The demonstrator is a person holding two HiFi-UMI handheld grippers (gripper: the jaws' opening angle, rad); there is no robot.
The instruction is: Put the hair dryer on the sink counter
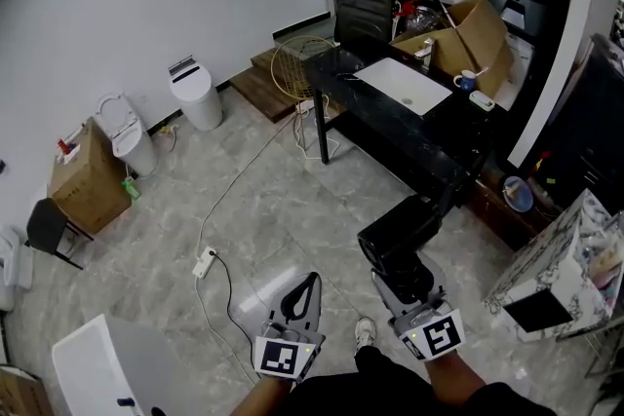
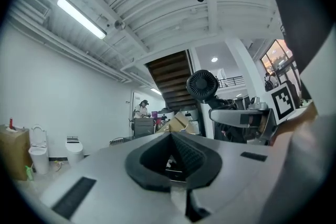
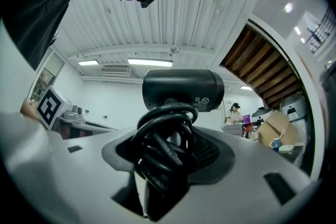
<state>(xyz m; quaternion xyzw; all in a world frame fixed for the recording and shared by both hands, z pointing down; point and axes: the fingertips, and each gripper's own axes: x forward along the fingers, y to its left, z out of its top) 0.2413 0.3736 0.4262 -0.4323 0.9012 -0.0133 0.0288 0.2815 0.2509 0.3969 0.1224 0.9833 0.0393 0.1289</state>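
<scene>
Hair dryer [image 3: 182,91]: matte black plastic with a stubby cylindrical barrel, its handle wrapped in a thick coil of glossy black cord [image 3: 156,168]. The right gripper [image 3: 170,147] has its jaws clamped on that cord-wrapped handle. Ribbed dark pads sit on either side, and the barrel stands above the jaw tips. The left gripper [image 2: 173,150] has its jaws together, tips meeting in a point with nothing between them; the shell is smooth grey and the pads ribbed black. In the head view the dryer is held in the air over grey marbled floor tiles [image 1: 283,209], near the end of the sink counter [image 1: 385,139] but not on it. The counter is long and glossy black, with a white rectangular basin [image 1: 402,85] set in. An open cardboard box [image 1: 478,34] stands just beyond.
</scene>
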